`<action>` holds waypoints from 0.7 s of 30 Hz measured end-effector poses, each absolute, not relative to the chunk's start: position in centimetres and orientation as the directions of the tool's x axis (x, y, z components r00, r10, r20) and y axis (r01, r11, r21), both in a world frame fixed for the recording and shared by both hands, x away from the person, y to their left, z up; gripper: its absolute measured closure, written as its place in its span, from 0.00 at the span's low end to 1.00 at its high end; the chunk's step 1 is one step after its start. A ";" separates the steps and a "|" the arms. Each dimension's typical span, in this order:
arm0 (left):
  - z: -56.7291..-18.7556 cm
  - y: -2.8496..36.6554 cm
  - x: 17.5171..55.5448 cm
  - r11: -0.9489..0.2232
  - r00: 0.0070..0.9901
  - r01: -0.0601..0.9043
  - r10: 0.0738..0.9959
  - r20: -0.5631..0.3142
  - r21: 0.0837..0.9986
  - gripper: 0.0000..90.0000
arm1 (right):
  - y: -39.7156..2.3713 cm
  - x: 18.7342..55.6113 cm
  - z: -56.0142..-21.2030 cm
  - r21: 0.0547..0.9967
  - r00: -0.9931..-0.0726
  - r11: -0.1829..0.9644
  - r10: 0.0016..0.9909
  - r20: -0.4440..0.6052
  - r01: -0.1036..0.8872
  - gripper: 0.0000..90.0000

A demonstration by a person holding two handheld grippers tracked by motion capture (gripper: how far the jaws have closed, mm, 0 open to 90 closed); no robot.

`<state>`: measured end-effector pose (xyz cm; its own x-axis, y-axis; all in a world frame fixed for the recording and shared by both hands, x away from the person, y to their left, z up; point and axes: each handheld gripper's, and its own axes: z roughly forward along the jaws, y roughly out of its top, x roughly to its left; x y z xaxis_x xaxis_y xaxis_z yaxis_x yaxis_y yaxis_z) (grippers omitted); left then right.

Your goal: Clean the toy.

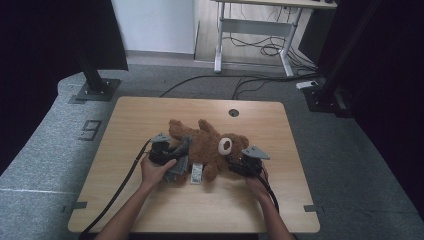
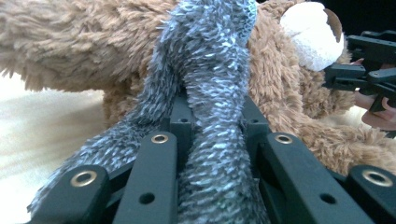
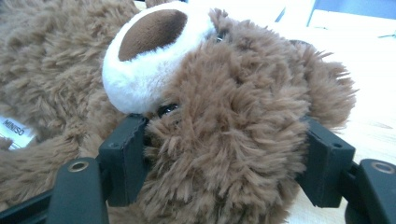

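The bear (image 1: 210,145) lies mid-table (image 1: 150,210). The left gripper (image 2: 210,140) pinches the grey scarf (image 2: 210,70) at its body; the right gripper (image 3: 224,154) clasps its head. Likely dressing step; next, draw the scarf around the neck.

Both forearms come in from the near edge, each hand wrapped around a tool and angled inward toward the other. The left tool (image 1: 167,152) has its jaws drawn close together, pinched on grey fabric (image 2: 215,116). The right tool (image 1: 240,162) stands wider — its pads (image 3: 128,154) press either side of the plush bear's head (image 3: 224,140), wrist low near the surface.
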<state>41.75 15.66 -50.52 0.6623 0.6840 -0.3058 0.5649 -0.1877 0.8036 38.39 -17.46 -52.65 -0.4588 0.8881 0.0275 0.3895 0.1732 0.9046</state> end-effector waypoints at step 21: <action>-47.8 17.6 41.6 -0.187 0.651 0.509 0.722 -0.234 0.840 0.81 | -19.0 39.5 -50.7 0.949 -0.425 0.041 0.900 0.102 0.314 0.29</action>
